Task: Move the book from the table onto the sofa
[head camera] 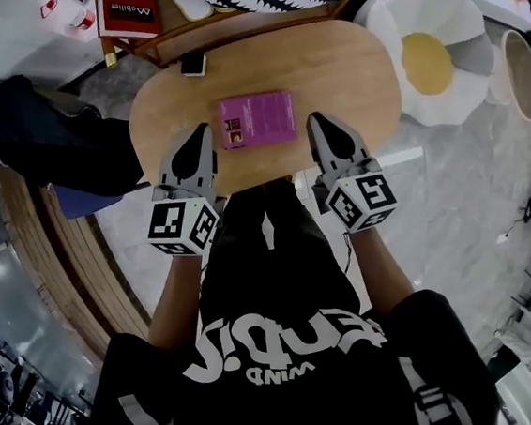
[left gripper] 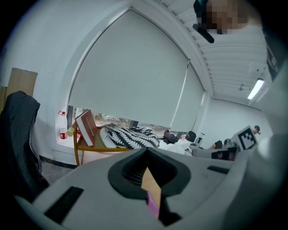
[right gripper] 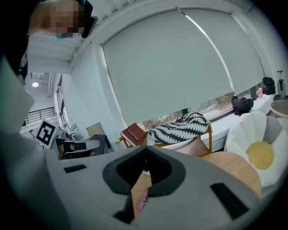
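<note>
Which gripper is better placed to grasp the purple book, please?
Right, narrowly: the right gripper lies beside the side edge of the book; the left gripper sits nearer its corner. Both are shut.

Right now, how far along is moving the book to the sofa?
Done: nothing; the pink book lies flat on the wooden table. In hand: left tool and right tool, both shut and empty, sit beside it. Left: the whole move, meaning grip, lift, carry, set down.
</note>
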### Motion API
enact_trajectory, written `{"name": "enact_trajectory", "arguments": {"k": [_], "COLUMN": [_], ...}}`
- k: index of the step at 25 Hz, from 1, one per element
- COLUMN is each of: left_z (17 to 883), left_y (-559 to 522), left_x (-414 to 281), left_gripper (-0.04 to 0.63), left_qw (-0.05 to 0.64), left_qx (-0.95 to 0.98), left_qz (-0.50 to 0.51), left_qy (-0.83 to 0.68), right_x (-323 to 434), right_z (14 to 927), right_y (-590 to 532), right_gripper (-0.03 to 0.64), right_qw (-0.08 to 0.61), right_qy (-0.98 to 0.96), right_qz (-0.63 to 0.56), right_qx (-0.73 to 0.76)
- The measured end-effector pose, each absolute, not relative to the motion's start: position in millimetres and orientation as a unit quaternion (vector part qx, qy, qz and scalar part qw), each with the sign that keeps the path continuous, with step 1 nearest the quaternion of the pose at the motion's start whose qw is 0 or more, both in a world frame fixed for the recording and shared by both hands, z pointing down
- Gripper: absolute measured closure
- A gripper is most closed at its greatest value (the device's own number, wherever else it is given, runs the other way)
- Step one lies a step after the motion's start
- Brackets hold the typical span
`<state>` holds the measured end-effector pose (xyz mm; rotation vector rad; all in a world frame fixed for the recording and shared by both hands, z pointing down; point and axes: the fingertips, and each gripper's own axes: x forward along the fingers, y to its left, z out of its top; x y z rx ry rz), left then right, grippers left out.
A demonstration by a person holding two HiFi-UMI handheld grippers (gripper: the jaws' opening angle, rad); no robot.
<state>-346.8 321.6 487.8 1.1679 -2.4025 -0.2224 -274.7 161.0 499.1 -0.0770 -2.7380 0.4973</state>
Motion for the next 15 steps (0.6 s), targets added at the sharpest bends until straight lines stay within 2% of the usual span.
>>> {"name": "enact_trajectory", "arguments": {"k": [15], "left_z": [597.2], "left_y": [317.6], "left_x": [-358.1], "left_gripper": [0.588], "left_qw": [0.255], "left_qx": [0.405], "left_qz": [-0.08], "left_qy": [-0.874], "right_x": [-283.1], "right_z": [601.8], "right_y": [159.1], "right_gripper": [0.615], "right_qw": [0.199], "right_qy": [-0.961], "right_qz": [0.185], "right_qx": [-0.04]}}
